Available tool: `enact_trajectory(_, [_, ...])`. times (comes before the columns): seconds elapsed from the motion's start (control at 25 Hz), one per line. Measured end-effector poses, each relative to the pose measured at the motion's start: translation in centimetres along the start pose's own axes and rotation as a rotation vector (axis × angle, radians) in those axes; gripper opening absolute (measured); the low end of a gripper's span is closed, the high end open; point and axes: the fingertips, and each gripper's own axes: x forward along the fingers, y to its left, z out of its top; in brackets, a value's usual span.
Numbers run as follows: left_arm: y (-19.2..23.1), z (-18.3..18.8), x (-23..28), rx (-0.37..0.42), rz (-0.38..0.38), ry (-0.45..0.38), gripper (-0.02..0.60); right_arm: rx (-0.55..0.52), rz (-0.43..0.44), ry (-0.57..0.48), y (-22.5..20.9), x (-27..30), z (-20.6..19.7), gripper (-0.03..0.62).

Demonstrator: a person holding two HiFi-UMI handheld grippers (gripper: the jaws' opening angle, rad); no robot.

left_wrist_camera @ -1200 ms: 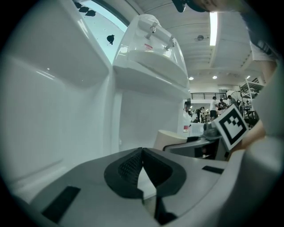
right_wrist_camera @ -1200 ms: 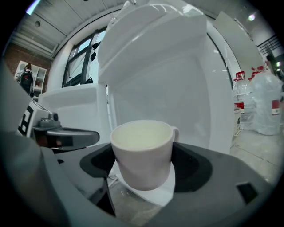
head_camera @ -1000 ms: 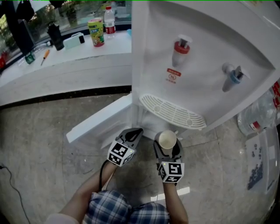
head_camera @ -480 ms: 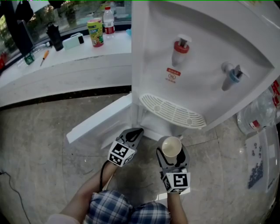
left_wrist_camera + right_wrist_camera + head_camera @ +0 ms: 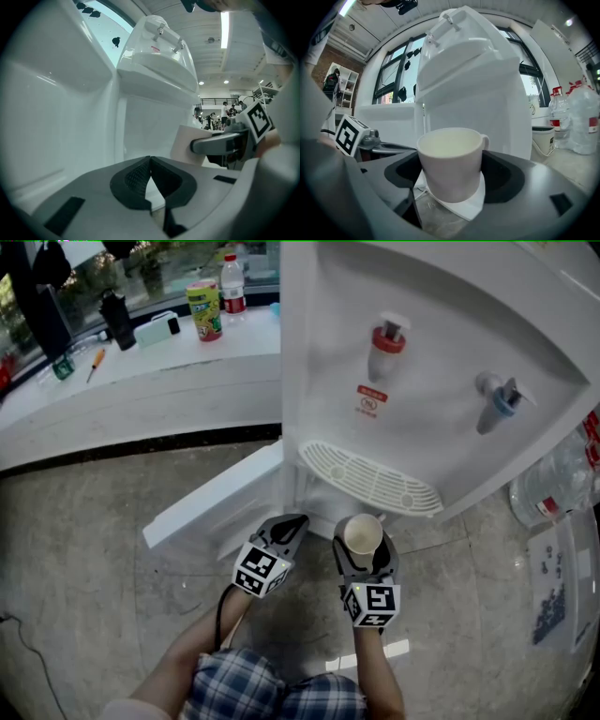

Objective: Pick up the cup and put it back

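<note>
A white cup with a small handle stands upright between the jaws of my right gripper, which is shut on it just below the dispenser's drip tray. In the right gripper view the cup fills the gap between the dark pads; it looks empty. My left gripper is beside it on the left, shut and holding nothing. In the left gripper view the cup and the right gripper show to the right.
A white water dispenser rises ahead with a red tap and a blue tap. Its lower door hangs open to the left. A counter with a bottle and a can is at the far left. Large water bottles lie right.
The right gripper drew the cup back and to the right, then moved it forward again toward the dispenser's base. The left gripper has stayed where it was.
</note>
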Motion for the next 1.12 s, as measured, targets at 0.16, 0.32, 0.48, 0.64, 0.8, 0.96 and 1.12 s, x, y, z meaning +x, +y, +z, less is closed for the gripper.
enact_trajectory(0.16, [-0.1,-0.1,0.2,0.005,-0.001,0.002,0.025,0.011,-0.034,0.027,-1.3,4.2,-1.8,0.408])
enact_trajectory(0.32, [0.0,0.0,0.6,0.032,-0.002,-0.008,0.025,0.029,-0.087,0.054,-2.9,7.9,-3.6,0.409])
enact_trajectory(0.48, [-0.1,0.7,0.3,0.031,-0.007,-0.003,0.025,0.001,-0.137,0.099,-4.2,10.7,-5.8,0.408])
enact_trajectory(0.64, [-0.2,0.2,0.2,0.028,-0.008,0.01,0.025,-0.019,-0.168,0.169,-5.3,12.9,-8.3,0.408])
enact_trajectory(0.8, [-0.4,-0.4,0.1,0.032,-0.016,0.021,0.025,0.016,-0.19,0.183,-6.1,13.9,-9.7,0.41])
enact_trajectory(0.96, [-0.2,-0.2,0.0,0.029,-0.013,0.014,0.025,0.048,-0.18,0.192,-5.8,13.9,-9.8,0.447])
enact_trajectory(1.12, [-0.4,0.0,0.0,0.025,-0.012,0.009,0.025,0.086,-0.18,0.165,-5.5,13.3,-9.7,0.505])
